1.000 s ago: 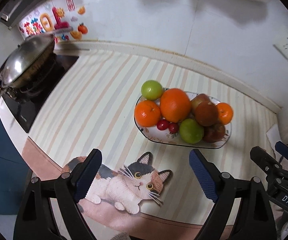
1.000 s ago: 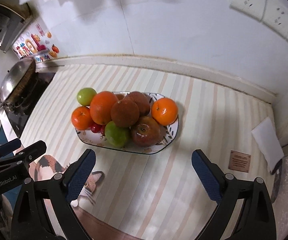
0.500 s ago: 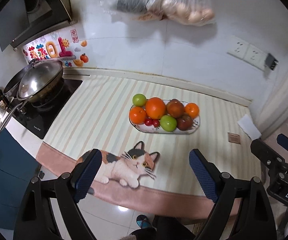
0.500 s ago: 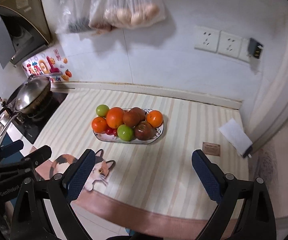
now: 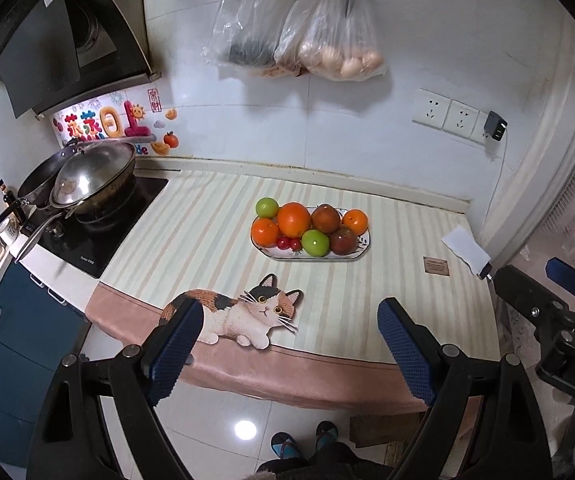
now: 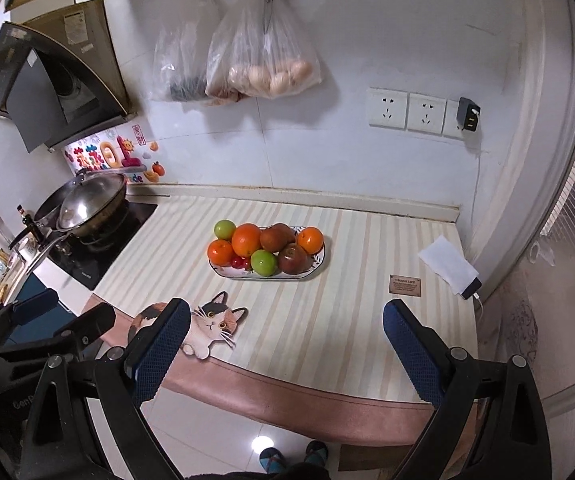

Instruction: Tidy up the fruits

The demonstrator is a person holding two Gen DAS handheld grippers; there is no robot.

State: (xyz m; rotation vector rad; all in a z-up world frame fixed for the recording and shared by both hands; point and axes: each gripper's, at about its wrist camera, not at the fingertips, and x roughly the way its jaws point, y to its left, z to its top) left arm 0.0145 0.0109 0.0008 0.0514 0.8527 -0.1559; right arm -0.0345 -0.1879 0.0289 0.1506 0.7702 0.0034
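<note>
1. We hold the left gripper [image 5: 287, 344] with its blue-padded fingers spread wide and nothing between them, above the near edge of the counter and well back from the fruit.
2. We hold the right gripper [image 6: 285, 342] the same way, jaws wide apart and empty, just beside the left one.
3. The fruits sit piled on an oval patterned plate [image 5: 361, 249] in the middle of the striped mat [image 5: 191, 236], well apart from both grippers.
4. On the plate we see a large orange [image 5: 294, 219] with a green fruit [image 5: 267, 207] behind it on the left, a smaller orange [image 5: 264, 231] at the left end, small red fruits [image 5: 288, 243] at the front, another green fruit [image 5: 315, 242], two dark reddish fruits and an orange [image 5: 354, 221] at the right end.
5. A cat picture [image 5: 243, 314] lies on the mat near the front edge, between the plate and the grippers.
6. A lidded wok [image 5: 87, 178] stands on the stove to the left.
</note>
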